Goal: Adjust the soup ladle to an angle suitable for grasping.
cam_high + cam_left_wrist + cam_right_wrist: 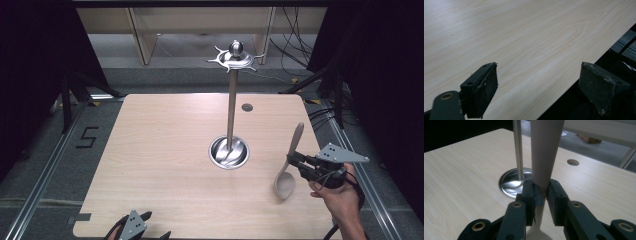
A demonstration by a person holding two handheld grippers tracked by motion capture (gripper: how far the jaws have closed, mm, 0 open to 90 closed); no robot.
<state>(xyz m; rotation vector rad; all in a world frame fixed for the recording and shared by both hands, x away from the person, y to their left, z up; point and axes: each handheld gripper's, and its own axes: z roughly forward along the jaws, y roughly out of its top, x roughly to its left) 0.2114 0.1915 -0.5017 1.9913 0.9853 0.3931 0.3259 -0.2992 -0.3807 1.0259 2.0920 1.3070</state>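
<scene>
Even overhead light on the pale table [165,150], dark surrounds, glare on the steel stand [231,100] (close-ups slightly soft)

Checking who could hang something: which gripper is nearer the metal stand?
Right. The right gripper, shut on the spoon, is just right of the stand; the left gripper sits at the table's near edge.

The spoon [288,165] is pale beige with a matte finish, a long tapering handle and a rounded bowl. It stands tilted at the lower right of the high view, bowl down near the counter [165,150], handle rising upward, pinched at its narrow neck.
</scene>
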